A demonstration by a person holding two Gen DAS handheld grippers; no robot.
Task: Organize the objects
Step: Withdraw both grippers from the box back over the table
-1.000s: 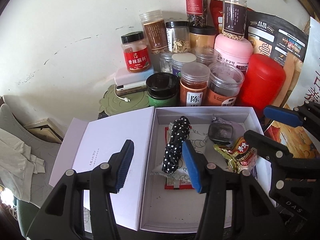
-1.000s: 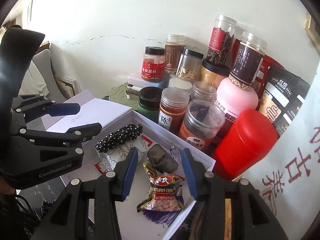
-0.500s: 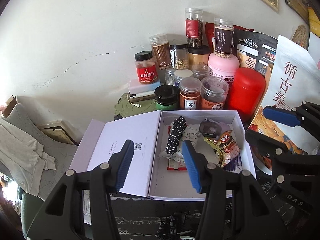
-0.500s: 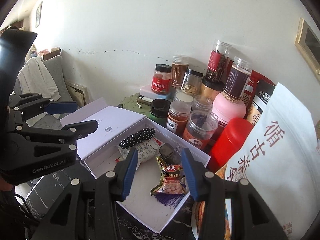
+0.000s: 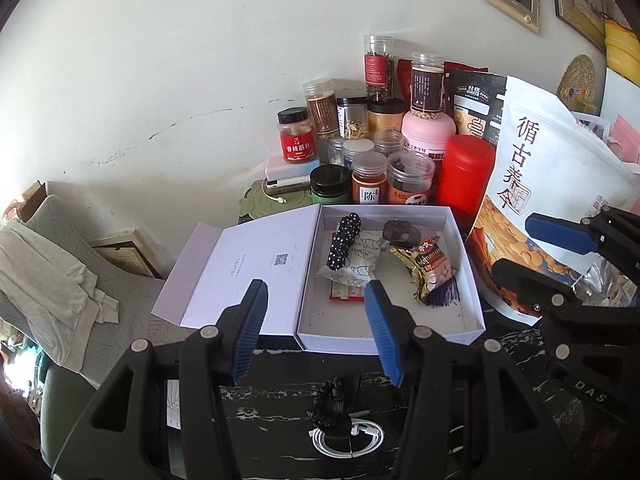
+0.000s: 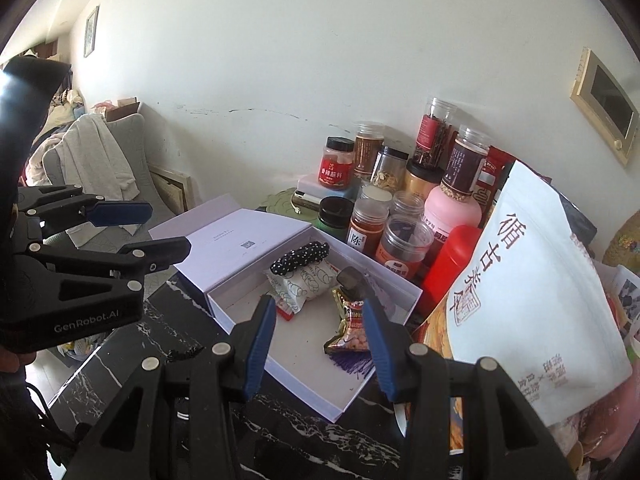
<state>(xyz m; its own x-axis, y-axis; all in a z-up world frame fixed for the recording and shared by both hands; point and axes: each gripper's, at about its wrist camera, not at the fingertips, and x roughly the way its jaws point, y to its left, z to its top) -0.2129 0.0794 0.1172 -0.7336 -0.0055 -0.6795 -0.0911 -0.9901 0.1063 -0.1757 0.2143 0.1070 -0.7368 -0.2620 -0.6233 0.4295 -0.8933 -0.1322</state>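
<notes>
An open white box (image 5: 466,322) (image 6: 304,392) lies on a dark marble table, its lid (image 5: 248,264) (image 6: 236,236) folded out to the left. Inside lie a black polka-dot roll (image 5: 344,240) (image 6: 300,256), a white snack packet (image 5: 354,264) (image 6: 302,284), a gold peanut packet (image 5: 430,268) (image 6: 350,328) and a dark small pouch (image 5: 402,232) (image 6: 350,278). My left gripper (image 5: 316,300) is open and empty, held back above the box's near edge. My right gripper (image 6: 320,320) is open and empty, near the box's right side.
Several spice jars (image 5: 370,190) (image 6: 362,232), a pink bottle (image 5: 428,132) and a red canister (image 5: 464,176) (image 6: 450,264) crowd the wall behind the box. A big white snack bag (image 5: 552,184) (image 6: 532,288) stands right. A white cable (image 5: 346,438) lies on the table.
Both grippers have pulled back and up from the box, so it looks smaller and more of the table shows. Both stay open and empty. The box's contents have not moved.
</notes>
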